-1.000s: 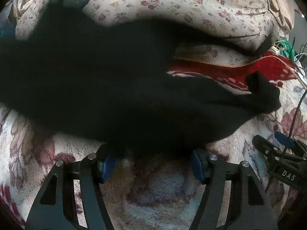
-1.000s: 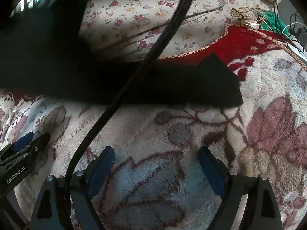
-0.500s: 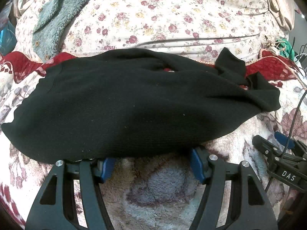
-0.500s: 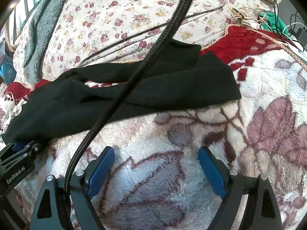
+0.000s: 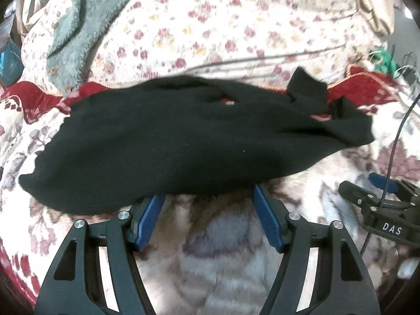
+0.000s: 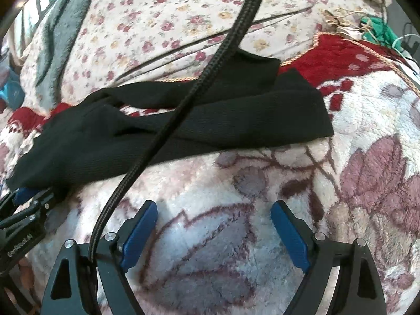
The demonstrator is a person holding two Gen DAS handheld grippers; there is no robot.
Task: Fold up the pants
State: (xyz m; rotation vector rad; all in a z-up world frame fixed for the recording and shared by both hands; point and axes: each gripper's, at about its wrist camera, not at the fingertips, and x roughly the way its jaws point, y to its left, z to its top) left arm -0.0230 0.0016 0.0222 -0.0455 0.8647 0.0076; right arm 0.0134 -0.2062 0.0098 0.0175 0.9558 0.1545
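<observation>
Settling after the spread: pants down, both grippers empty

Lying flat now, the black pants (image 5: 183, 141) stretch sideways across the plush flowered blanket (image 6: 236, 236) on the bed, where a second ago they were a dark blur in the air and half a second ago had only just landed. The waist end sits nearest the left gripper (image 5: 207, 210), whose jaws have just been opening a little further; they stand wide, their blue tips at the cloth's near edge with no fabric pinched between them. The right gripper (image 6: 214, 225) hangs over bare blanket, jaws wide and holding nothing, well short of the leg end. That end is untidy: the two legs (image 6: 236, 99) lie crossed, one cuff (image 5: 307, 89) kinked upward. By my reading the laying-out is done but no fold yet; the legs likely need aligning first.
</observation>
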